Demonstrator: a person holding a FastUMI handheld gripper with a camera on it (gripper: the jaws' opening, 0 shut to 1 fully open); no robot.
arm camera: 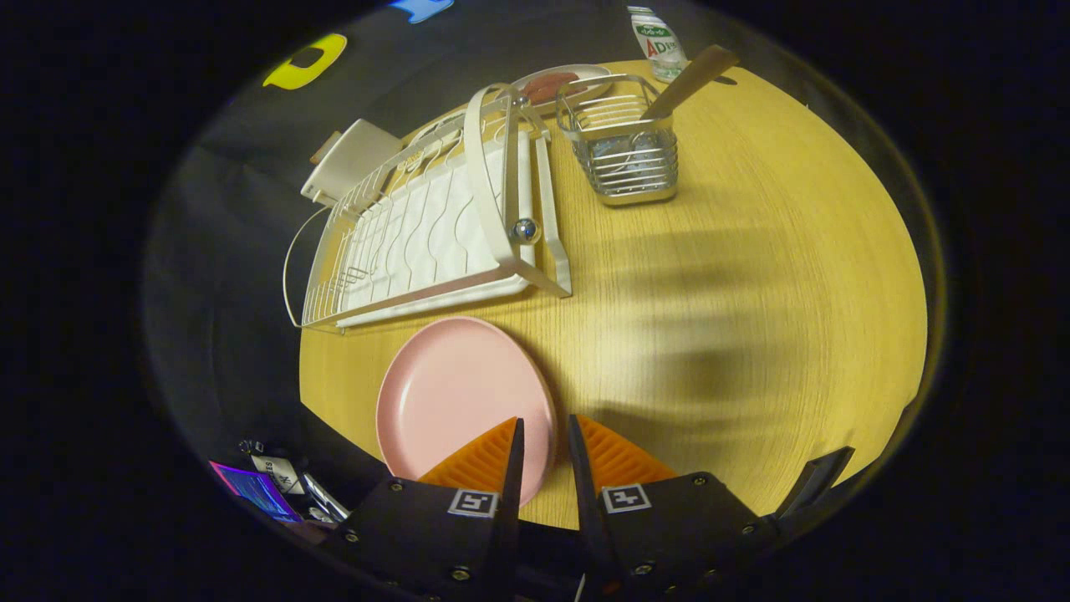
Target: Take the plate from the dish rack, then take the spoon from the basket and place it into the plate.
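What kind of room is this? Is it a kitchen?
Probably a kitchen-style setup: a white dish rack, a pink plate and a wire basket sit on a wooden table. The gripper straddles the plate's rim.

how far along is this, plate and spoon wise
Done: the pink plate lies flat on the table, out of the dish rack. In hand: nothing; the gripper hovers by the plate's rim, fingers slightly apart. Left: the spoon stands in the basket.
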